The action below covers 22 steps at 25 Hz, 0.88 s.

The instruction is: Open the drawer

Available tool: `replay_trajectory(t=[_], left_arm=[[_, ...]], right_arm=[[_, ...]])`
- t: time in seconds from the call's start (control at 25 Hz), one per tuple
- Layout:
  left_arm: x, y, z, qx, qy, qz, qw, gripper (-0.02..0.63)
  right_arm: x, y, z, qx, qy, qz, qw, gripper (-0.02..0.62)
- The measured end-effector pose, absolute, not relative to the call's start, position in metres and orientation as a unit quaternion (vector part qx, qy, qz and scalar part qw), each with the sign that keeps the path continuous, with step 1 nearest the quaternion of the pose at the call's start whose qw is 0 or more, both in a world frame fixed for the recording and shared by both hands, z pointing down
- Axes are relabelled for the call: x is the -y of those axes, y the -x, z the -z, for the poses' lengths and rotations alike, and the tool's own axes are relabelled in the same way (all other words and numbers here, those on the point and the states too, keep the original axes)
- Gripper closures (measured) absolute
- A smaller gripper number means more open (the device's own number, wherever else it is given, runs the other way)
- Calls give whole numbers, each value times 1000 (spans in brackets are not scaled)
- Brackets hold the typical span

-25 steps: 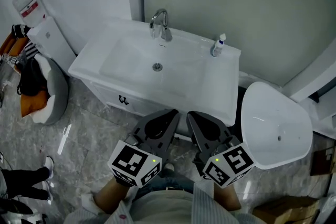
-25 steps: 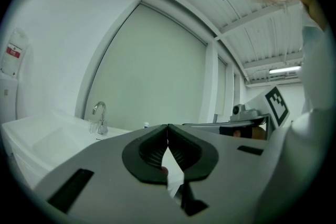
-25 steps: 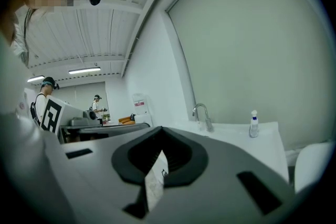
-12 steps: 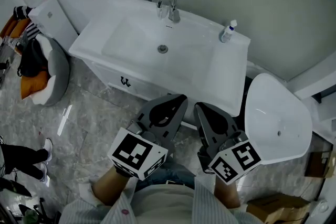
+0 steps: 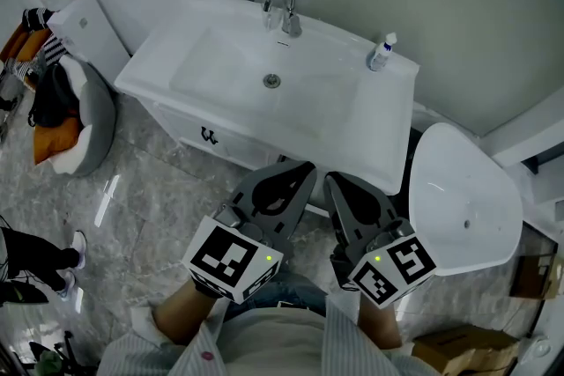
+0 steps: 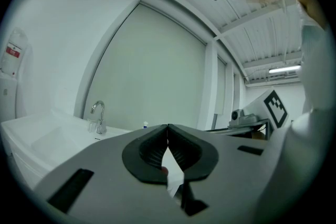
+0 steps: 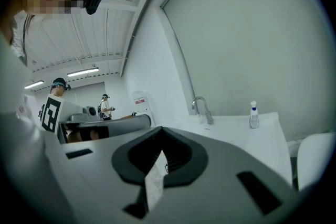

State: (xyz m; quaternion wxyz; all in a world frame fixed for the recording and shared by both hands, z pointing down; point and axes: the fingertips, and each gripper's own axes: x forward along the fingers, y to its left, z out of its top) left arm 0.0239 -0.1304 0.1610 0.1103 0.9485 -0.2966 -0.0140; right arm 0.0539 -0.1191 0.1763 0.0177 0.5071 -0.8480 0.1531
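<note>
White drawer (image 5: 231, 152) with a small dark handle (image 5: 208, 136), shut flush in the cabinet front below a white sink (image 5: 374, 132); left gripper (image 5: 302, 168) and right gripper (image 5: 331, 179) side by side at the person's waist, pointing at the cabinet, right of the handle; both pairs of jaws pressed together, nothing between them.

White vanity top (image 5: 388, 132) with sunken basin: chrome faucet (image 5: 282, 3) back centre, small spray bottle (image 5: 381, 54) upright at back right corner. Grey marble floor (image 5: 150, 207): vanity cabinet (image 5: 189, 143) on it, grey cushioned seat (image 5: 92, 128) left, loose white basin (image 5: 463, 198) right.
</note>
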Motion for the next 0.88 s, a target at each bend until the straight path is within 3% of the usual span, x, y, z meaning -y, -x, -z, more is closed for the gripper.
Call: replay_trajectory(t=[0.88], left_arm=[[141, -34, -161, 279, -959, -9, 48, 589]], right_arm=[[112, -60, -171, 847, -510, -144, 25, 588]])
